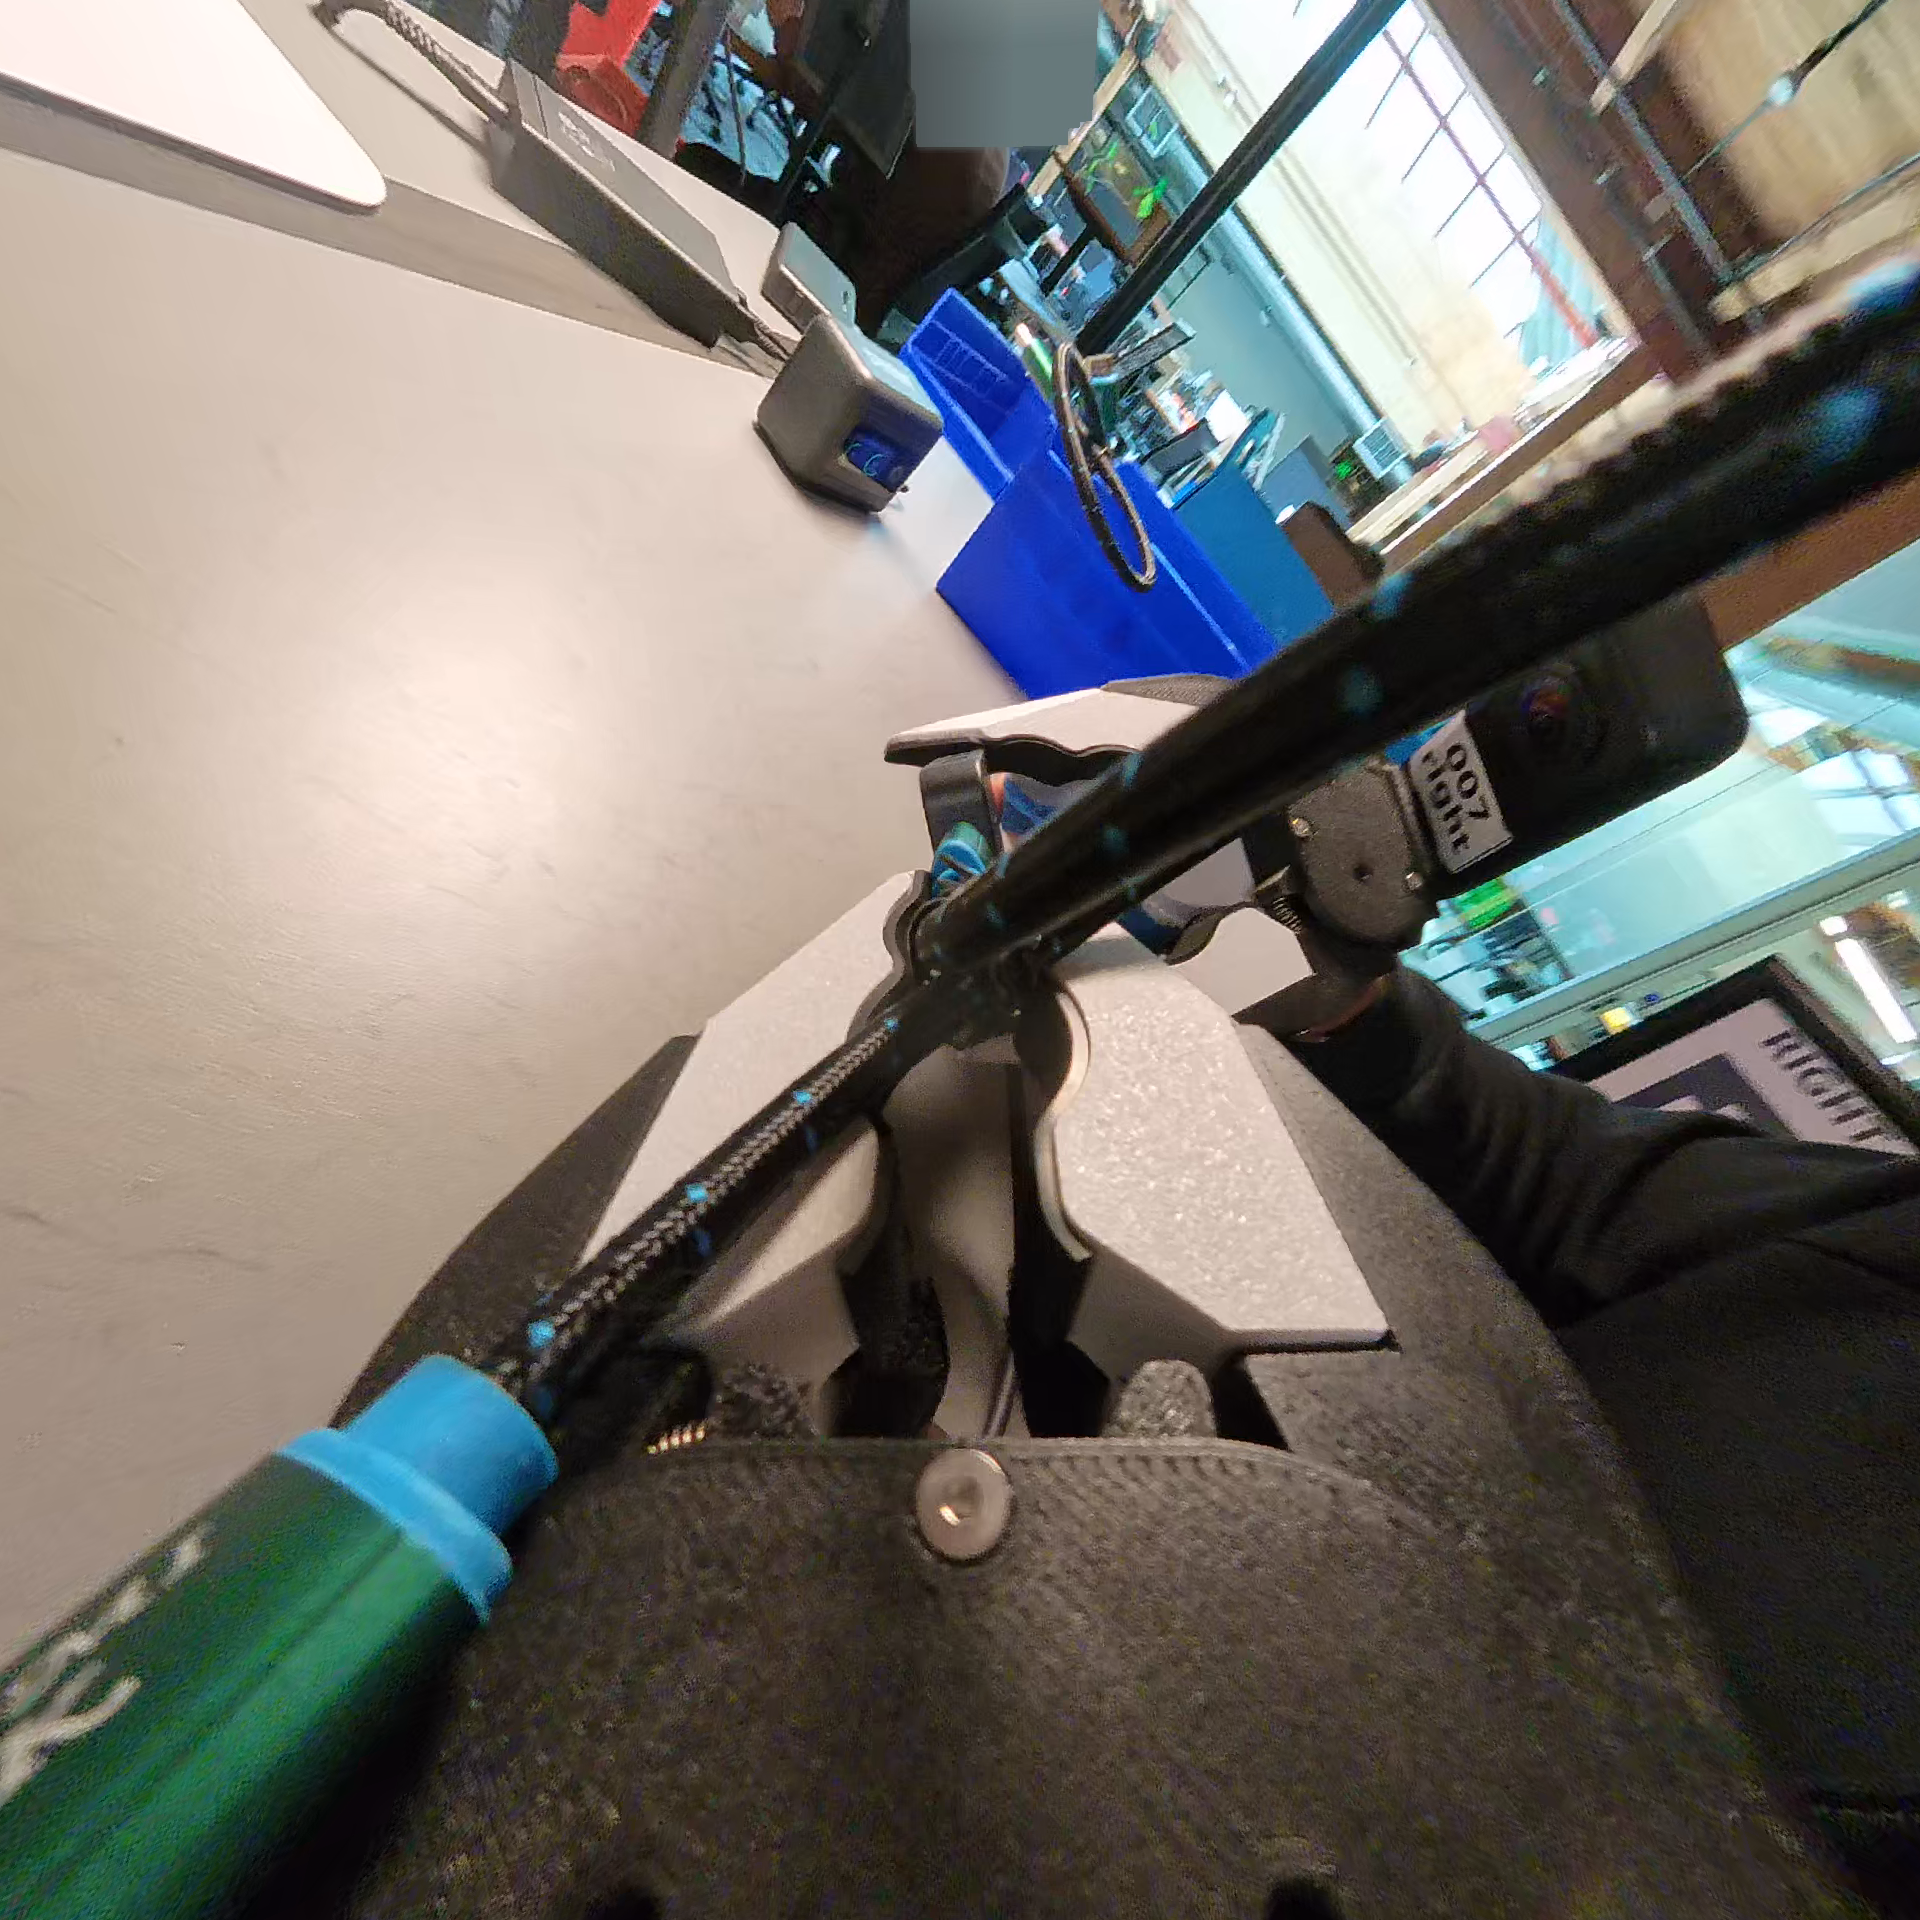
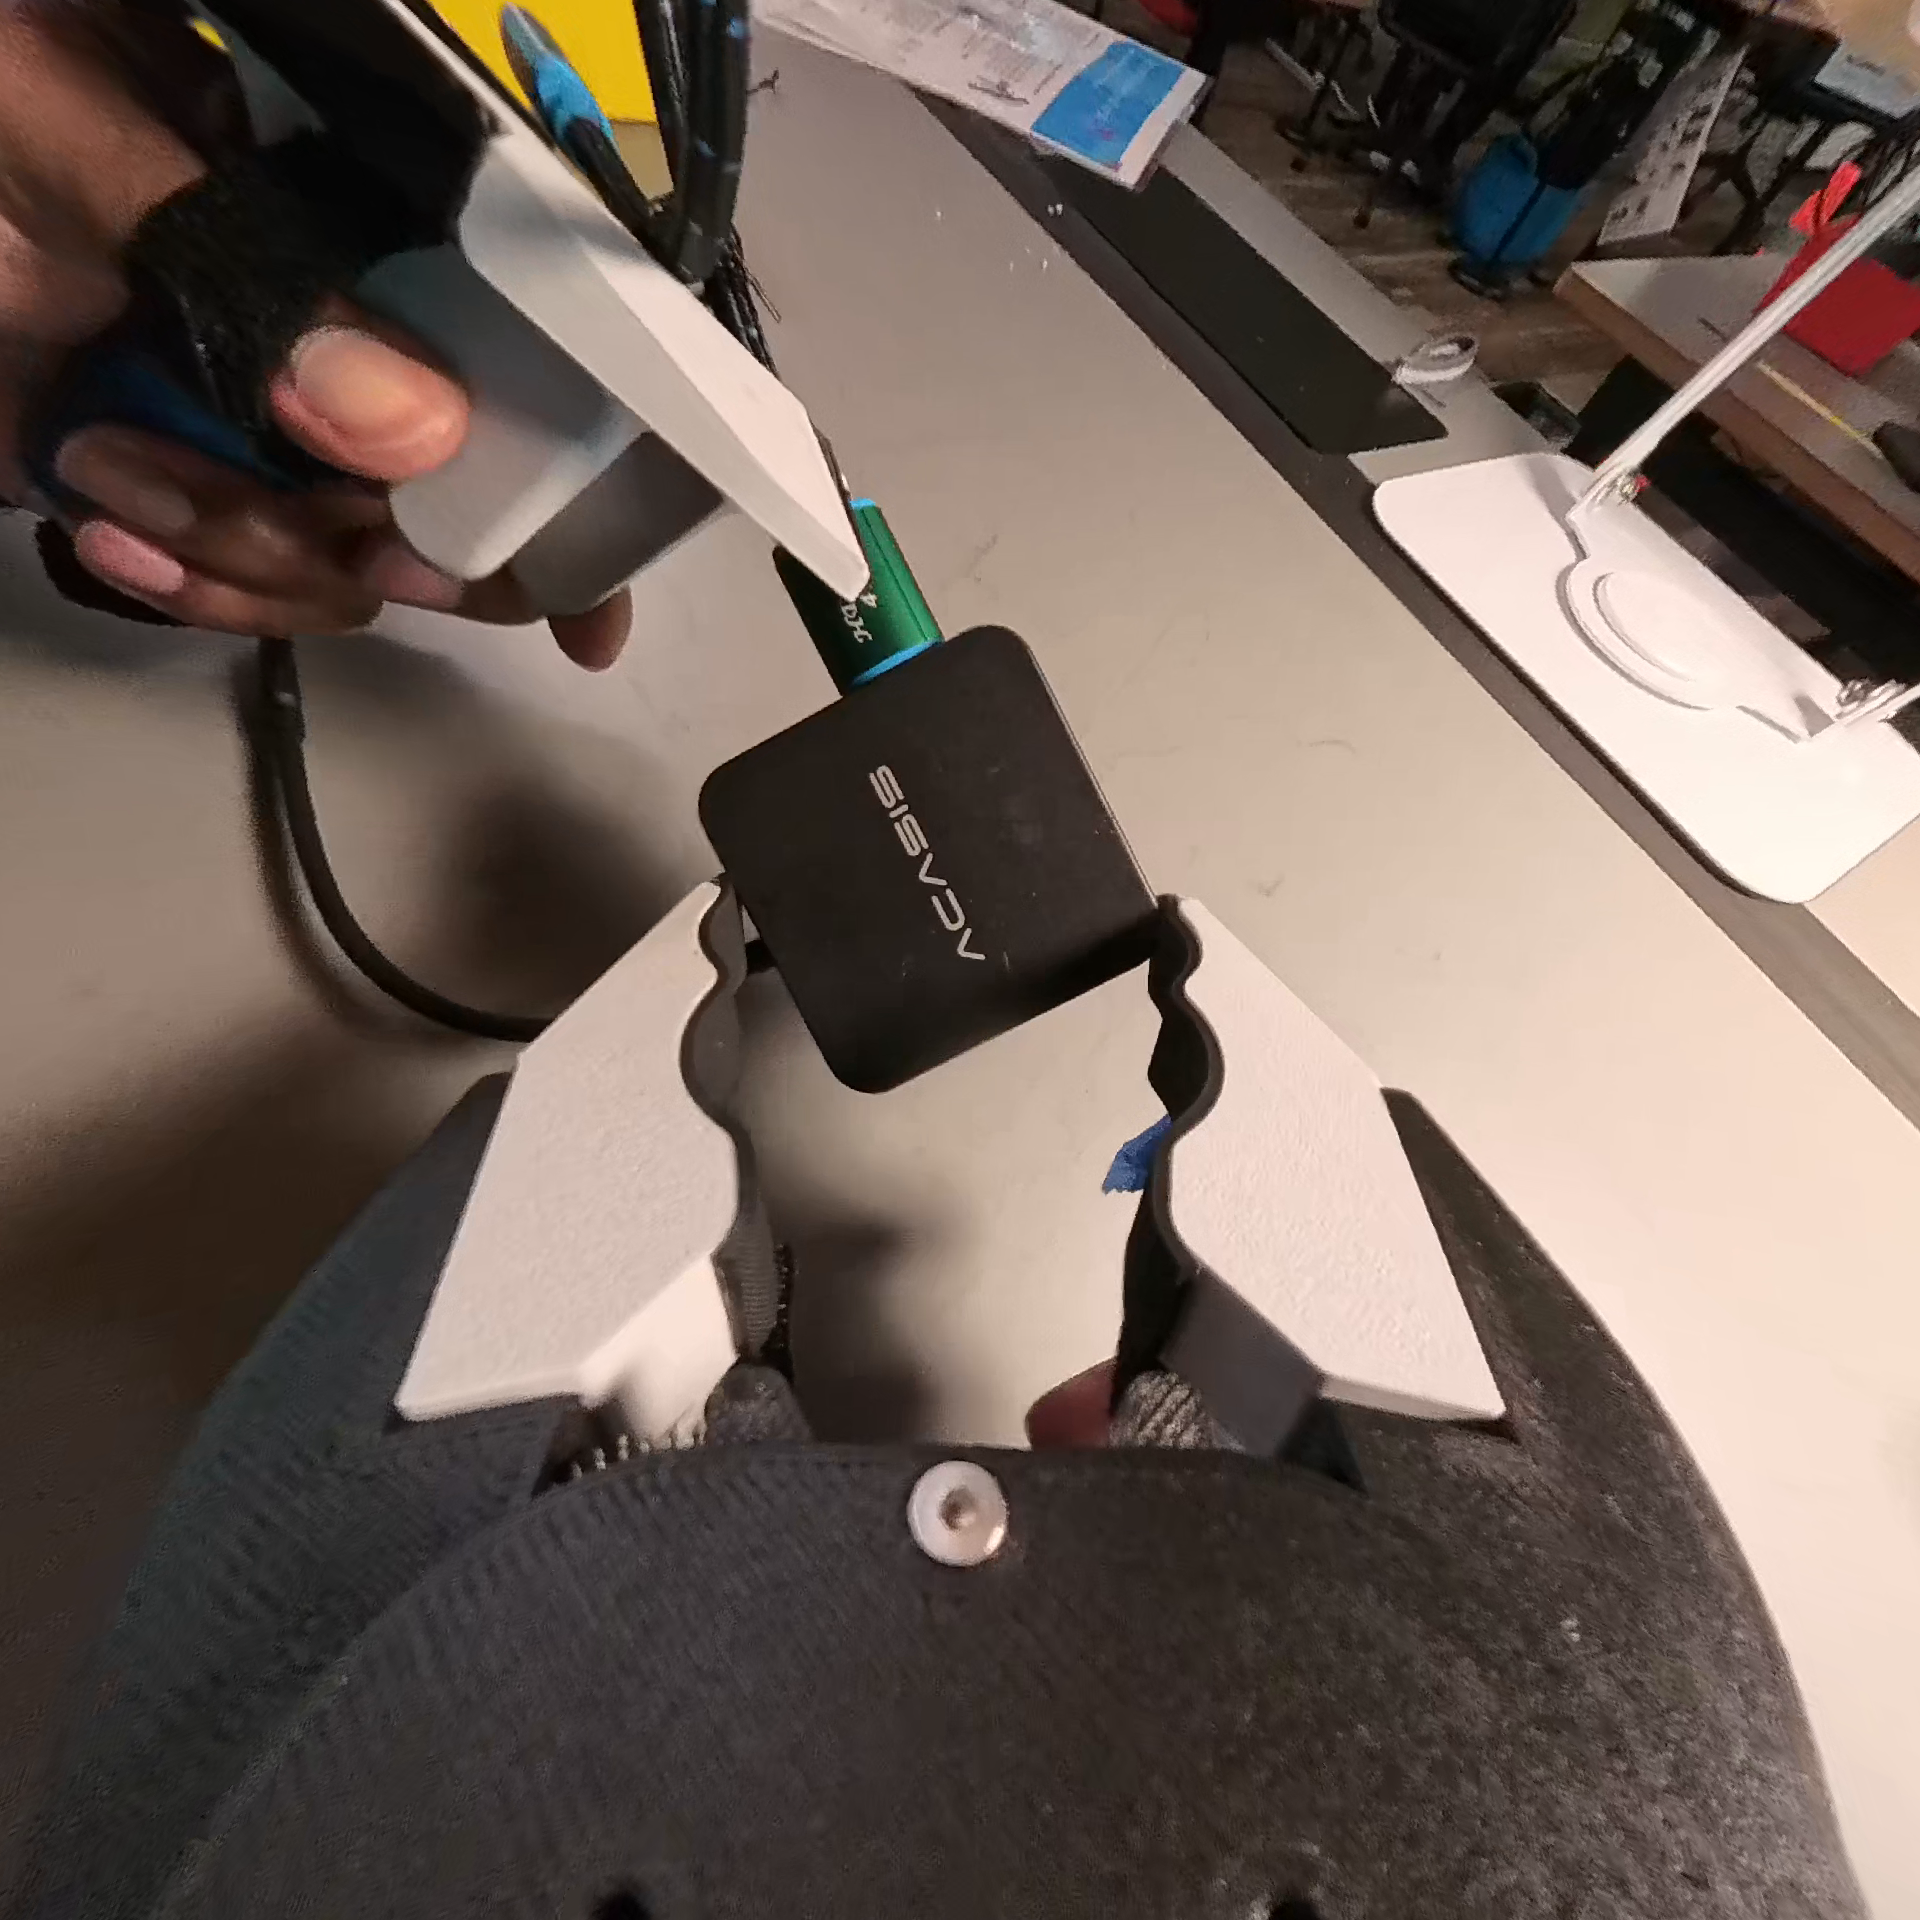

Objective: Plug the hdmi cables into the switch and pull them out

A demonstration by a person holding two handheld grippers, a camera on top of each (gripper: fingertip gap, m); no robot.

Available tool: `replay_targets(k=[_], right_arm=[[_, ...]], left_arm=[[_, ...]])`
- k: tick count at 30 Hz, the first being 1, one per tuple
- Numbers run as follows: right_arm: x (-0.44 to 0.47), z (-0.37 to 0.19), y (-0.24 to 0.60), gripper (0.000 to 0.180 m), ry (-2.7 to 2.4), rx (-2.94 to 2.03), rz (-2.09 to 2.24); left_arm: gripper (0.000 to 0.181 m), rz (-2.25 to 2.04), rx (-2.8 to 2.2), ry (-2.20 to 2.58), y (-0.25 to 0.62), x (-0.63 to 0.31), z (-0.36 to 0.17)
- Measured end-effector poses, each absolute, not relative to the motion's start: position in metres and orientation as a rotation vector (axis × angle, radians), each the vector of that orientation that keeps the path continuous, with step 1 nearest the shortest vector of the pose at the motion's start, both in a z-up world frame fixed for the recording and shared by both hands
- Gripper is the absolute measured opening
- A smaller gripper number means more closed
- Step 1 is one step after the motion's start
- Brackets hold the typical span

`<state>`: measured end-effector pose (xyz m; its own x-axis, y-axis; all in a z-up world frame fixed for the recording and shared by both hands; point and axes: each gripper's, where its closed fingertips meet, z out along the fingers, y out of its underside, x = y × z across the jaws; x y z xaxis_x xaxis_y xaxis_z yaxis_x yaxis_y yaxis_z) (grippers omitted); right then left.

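two claws and one switch on a pale grey bench (image 2: 1351,727).

- switch (image 2: 925,852): flat black box with rounded corners and pale lettering on top, centre of the right wrist view, lying on the bench.
- right claw (image 2: 951,935): grey fingers (image 2: 623,1091) spread wide on both sides of the switch's near end, tips touching its edges; it grips the switch.
- green hdmi plug (image 2: 873,613): metallic green shell with a blue collar, seated at the switch's far edge, just above centre of the right wrist view.
- left claw (image 2: 831,540): reaches in from the upper left of the right wrist view, its tip over the green plug. a bare hand (image 2: 260,468) with a black strap holds it. in the left wrist view its fingers are drawn together and pinch a black braided cable with blue flecks (image 1: 1351,707) that runs from the centre to the upper right.
- second green plug (image 1: 260,1662): blue collar, large and close at the lower left of the left wrist view, on a braided cable.
- black cable (image 2: 312,883): curves over the bench at the left of the right wrist view.
- white lamp base (image 2: 1662,675): right edge of the right wrist view.
- blue bin (image 1: 1091,561): beyond the bench edge, upper centre of the left wrist view.
- black power brick (image 1: 613,197): upper left of the left wrist view.
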<state>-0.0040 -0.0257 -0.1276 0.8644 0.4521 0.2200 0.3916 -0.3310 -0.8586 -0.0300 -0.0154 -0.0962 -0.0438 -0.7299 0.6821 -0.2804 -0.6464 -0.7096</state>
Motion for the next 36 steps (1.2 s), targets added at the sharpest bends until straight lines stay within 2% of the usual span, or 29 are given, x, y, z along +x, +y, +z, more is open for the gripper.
replay_targets(k=[5,21,26,30,31,33,36], right_arm=[[-0.006,-0.114,-0.027,0.080,-0.632,-1.894,0.067],[-0.004,-0.113,-0.021,0.081,-0.615,-1.898,-0.020],[-0.005,-0.105,-0.027,0.098,-0.781,-1.844,-0.200],[-0.019,-0.118,-0.032,0.077,-0.917,-1.854,-0.302],[-0.017,-0.118,-0.032,0.077,-0.919,-1.854,-0.347],[-0.007,-0.111,-0.034,0.077,-0.876,-1.859,-0.432],[0.023,-0.090,-0.046,0.076,-0.746,-1.879,-0.540]], left_arm=[[0.016,-1.891,-1.875,1.005,-0.016,-0.032,-0.089],[0.015,-1.864,-1.847,0.945,-0.011,-0.030,-0.084],[0.011,-1.823,-1.864,1.013,-0.019,-0.030,-0.082],[0.011,-1.874,-1.861,1.094,-0.038,-0.029,-0.078],[0.012,-1.860,-1.869,1.108,-0.039,-0.029,-0.080],[0.014,-1.879,-1.868,1.142,-0.044,-0.029,-0.078],[0.038,-1.999,-1.788,1.168,-0.056,-0.032,-0.059]])
